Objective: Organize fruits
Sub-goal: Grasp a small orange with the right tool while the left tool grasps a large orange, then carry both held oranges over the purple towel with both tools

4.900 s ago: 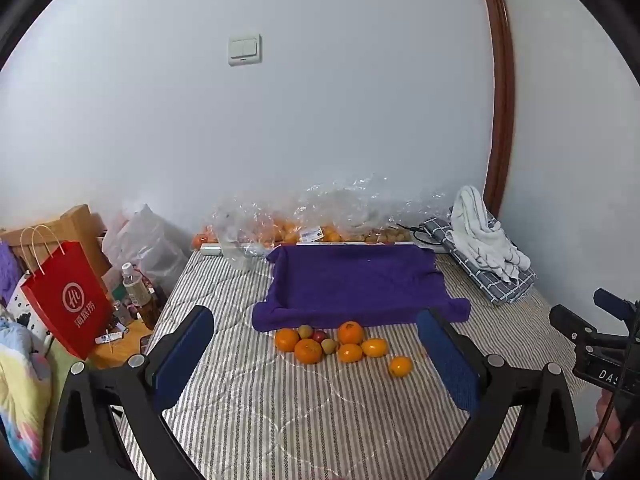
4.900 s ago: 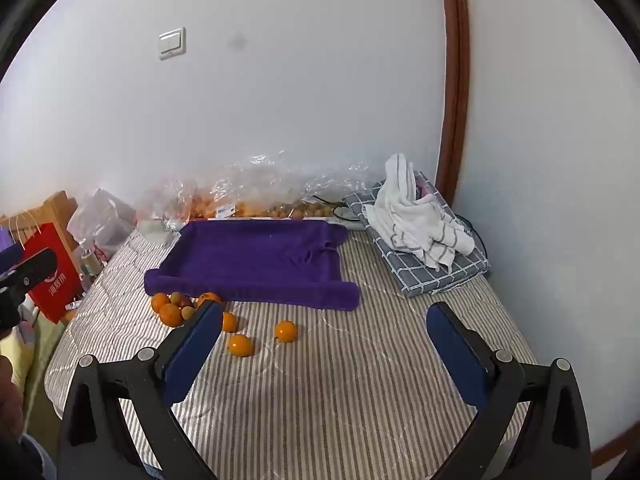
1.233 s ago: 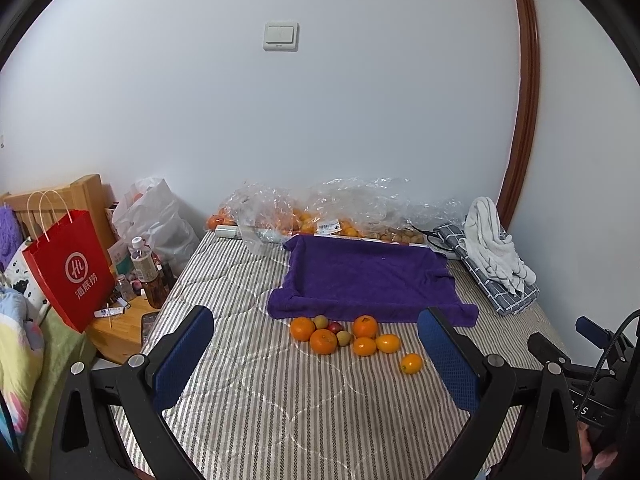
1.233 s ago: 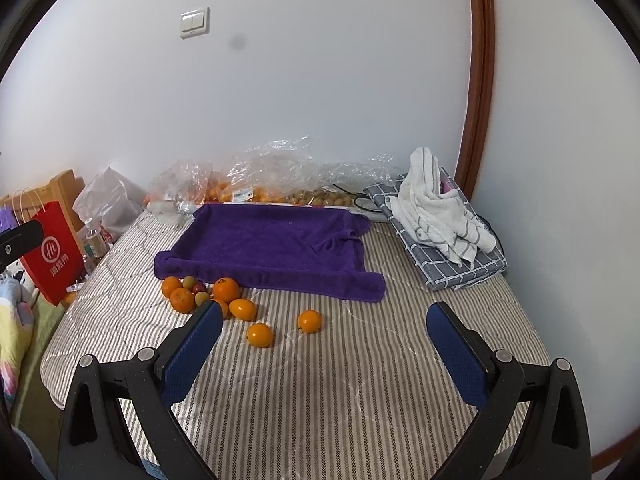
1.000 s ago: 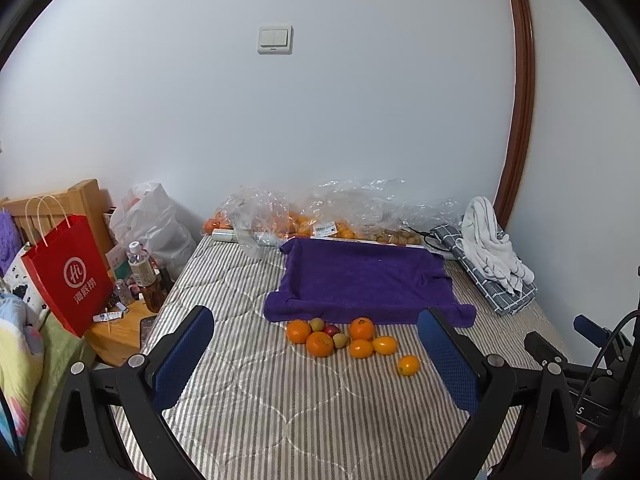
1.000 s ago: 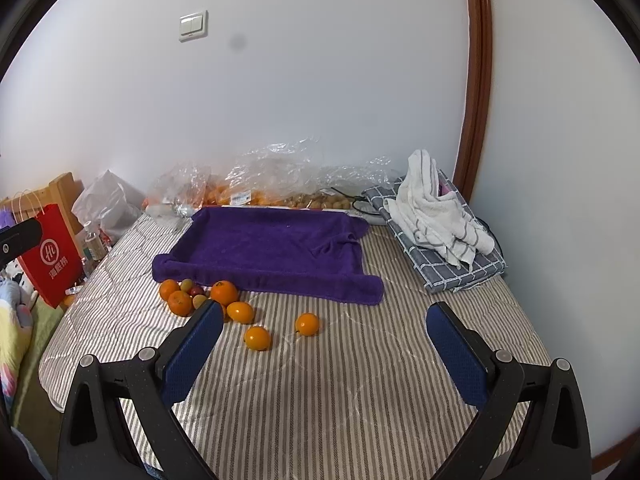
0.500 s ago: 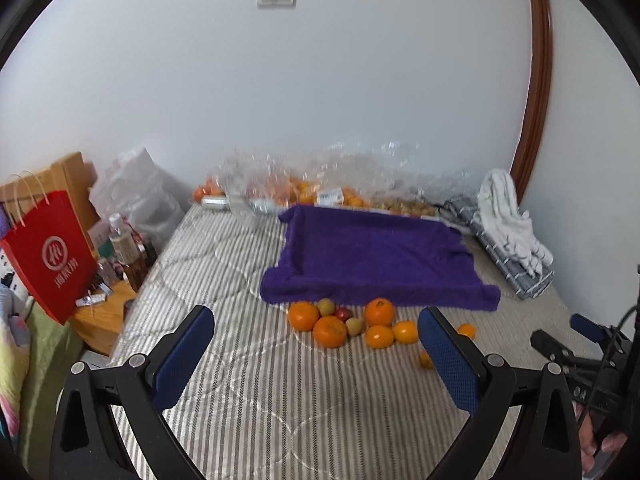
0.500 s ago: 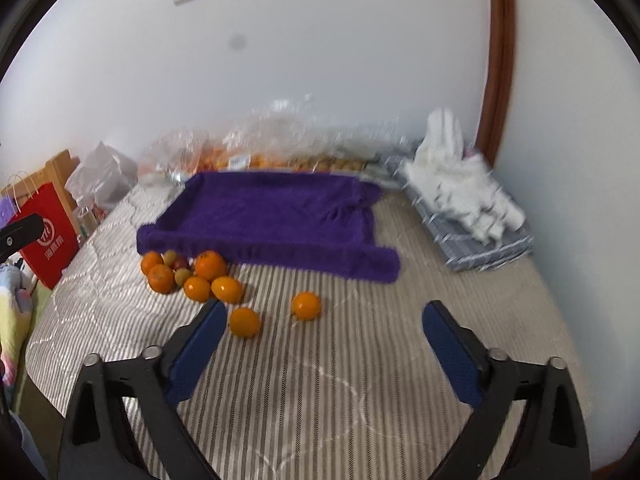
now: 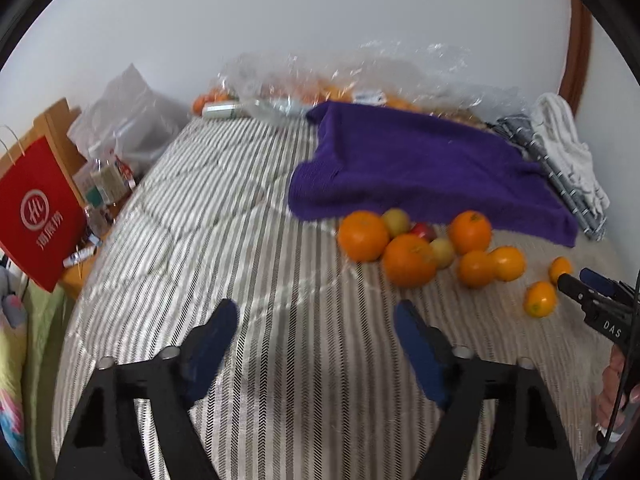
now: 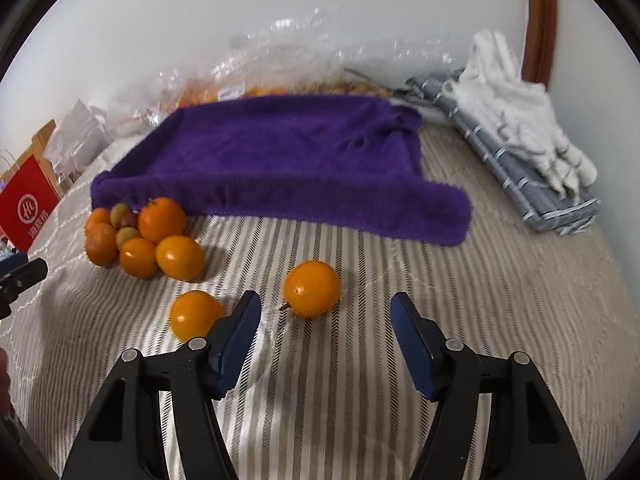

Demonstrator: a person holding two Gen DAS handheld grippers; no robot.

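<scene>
Several oranges and small greenish and red fruits lie in a pile (image 9: 412,244) on the striped bed, just in front of a purple towel (image 9: 424,164). Two loose oranges lie apart to the right: one (image 10: 311,288) just beyond my right gripper (image 10: 325,312), the other (image 10: 196,314) beside its left finger. My right gripper's jaws are closing with nothing between them. My left gripper (image 9: 316,316) hovers over bare bed short of the pile (image 10: 140,240), its jaws closing on nothing. The right gripper's tip (image 9: 592,300) shows at the right edge of the left wrist view.
Clear plastic bags of fruit (image 9: 360,80) line the wall behind the purple towel (image 10: 288,156). Folded grey cloth with a white towel (image 10: 520,136) lies at the right. A red paper bag (image 9: 36,216) and bottles stand off the bed's left side.
Both grippers have dropped toward the bed and tilted downward, so the fruit looms larger. Both pairs of jaws have narrowed from wide open.
</scene>
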